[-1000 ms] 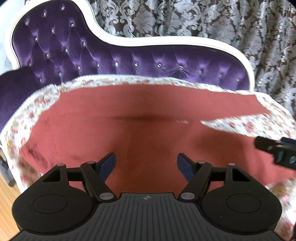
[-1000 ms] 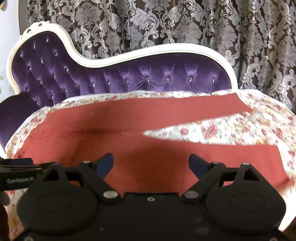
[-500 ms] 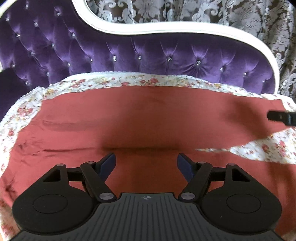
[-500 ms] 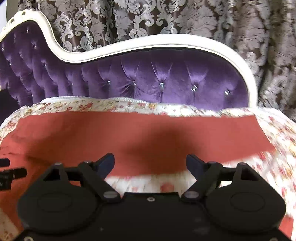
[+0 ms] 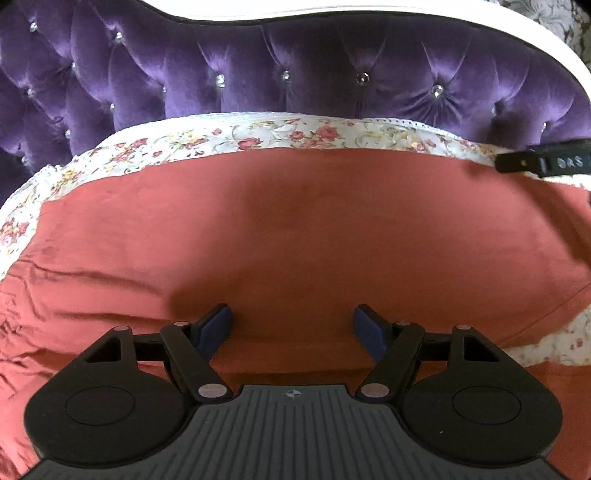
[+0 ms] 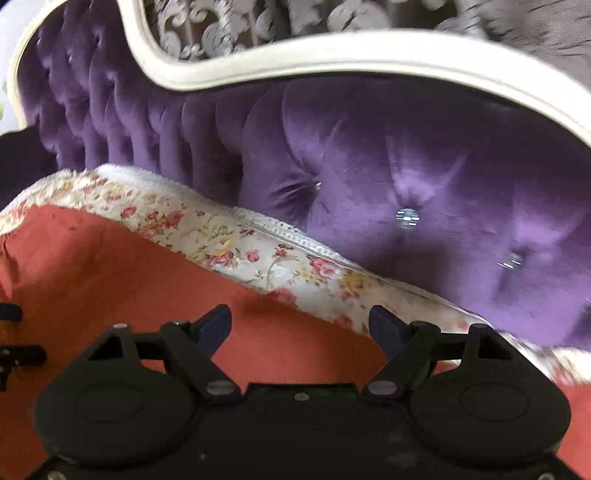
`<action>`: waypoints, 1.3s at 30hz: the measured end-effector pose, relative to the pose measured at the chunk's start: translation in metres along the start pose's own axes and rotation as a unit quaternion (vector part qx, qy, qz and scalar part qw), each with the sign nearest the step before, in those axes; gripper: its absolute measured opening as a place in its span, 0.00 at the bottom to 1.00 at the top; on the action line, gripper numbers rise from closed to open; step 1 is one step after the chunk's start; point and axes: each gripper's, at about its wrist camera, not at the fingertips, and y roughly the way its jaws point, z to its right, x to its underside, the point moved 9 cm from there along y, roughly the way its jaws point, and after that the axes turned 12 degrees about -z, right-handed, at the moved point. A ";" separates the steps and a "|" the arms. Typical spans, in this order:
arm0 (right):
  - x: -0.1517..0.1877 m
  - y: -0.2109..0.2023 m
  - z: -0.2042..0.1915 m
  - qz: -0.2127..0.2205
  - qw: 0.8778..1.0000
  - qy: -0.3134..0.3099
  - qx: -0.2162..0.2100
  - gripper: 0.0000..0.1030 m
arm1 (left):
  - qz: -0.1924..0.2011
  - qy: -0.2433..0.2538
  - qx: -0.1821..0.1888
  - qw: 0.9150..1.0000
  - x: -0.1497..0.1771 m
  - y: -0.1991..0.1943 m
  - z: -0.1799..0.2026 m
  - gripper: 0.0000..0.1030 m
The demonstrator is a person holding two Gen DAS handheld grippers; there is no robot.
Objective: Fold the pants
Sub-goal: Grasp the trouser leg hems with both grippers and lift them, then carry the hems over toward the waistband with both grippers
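Note:
The rust-red pants [image 5: 295, 236] lie spread flat on a floral cloth [image 5: 280, 134] on the sofa seat. My left gripper [image 5: 291, 325] is open and empty, low over the pants' upper body. My right gripper [image 6: 300, 326] is open and empty, tilted, over the far edge of the pants [image 6: 110, 280] where they meet the floral cloth [image 6: 236, 243]. The right gripper's tip also shows at the right edge of the left wrist view [image 5: 543, 162]. The left gripper shows at the left edge of the right wrist view [image 6: 18, 354].
The purple tufted sofa back [image 5: 295, 70] with its white frame [image 6: 332, 55] rises just behind the cloth. A patterned curtain [image 6: 229, 26] hangs behind the sofa. Wrinkles run through the pants at the left [image 5: 55, 280].
Both grippers have moved forward toward the sofa back and lower over the pants. The right gripper has tilted and now looks at the pants' far edge. Both stay open.

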 end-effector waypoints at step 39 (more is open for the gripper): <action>0.140 -0.113 -0.137 0.058 0.991 -0.121 -0.007 0.04 | -0.018 -0.040 0.123 0.991 -0.061 -0.039 0.024 0.71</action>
